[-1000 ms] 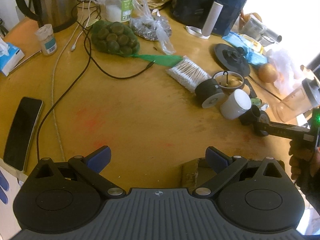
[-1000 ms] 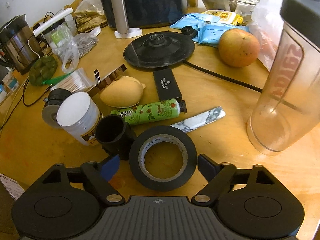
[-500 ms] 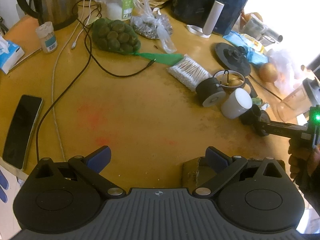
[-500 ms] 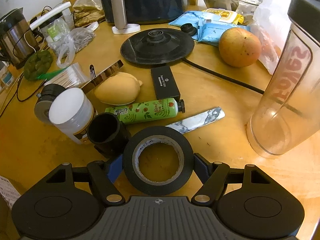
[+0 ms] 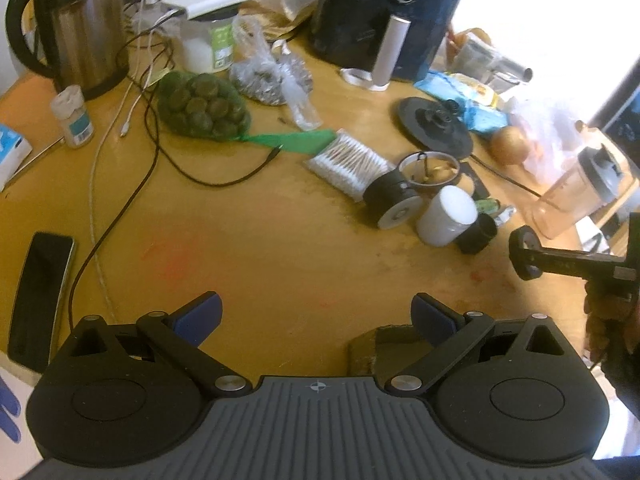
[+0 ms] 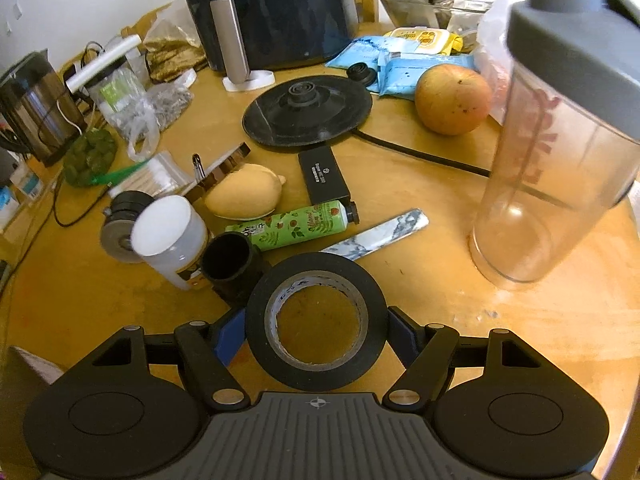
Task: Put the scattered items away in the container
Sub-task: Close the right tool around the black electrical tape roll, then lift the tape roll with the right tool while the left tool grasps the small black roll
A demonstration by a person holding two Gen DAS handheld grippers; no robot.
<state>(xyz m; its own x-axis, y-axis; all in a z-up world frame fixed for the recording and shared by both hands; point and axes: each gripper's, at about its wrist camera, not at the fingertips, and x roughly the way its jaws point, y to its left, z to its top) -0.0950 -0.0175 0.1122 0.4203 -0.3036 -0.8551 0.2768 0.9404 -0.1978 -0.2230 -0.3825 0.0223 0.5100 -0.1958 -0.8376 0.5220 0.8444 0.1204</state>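
Note:
A black tape roll (image 6: 316,270) sits between the blue pads of my right gripper (image 6: 316,332), which is shut on it and holds it just above the wooden table (image 6: 480,320). In the left wrist view the same roll (image 5: 526,258) shows edge-on at the right, clear of the table, with a hand behind it. Beyond it lie a black cup (image 6: 228,258), a white jar (image 6: 168,236), a green tube (image 6: 296,224), a marbled strip (image 6: 380,234) and a yellow lemon-shaped thing (image 6: 244,196). My left gripper (image 5: 316,314) is open and empty above bare table. A cardboard box corner (image 5: 380,350) shows under it.
A clear shaker bottle (image 6: 552,160) stands close on the right, with a round fruit (image 6: 452,100) and a kettle base (image 6: 308,114) behind. On the left lie a phone (image 5: 40,296), cables (image 5: 132,208), cotton swabs (image 5: 348,160), a green net bag (image 5: 200,108) and a kettle (image 5: 80,28).
My right gripper closed its pads onto the tape roll and lifted it off the table, away from the black cup. The left gripper stayed open and nearly still.

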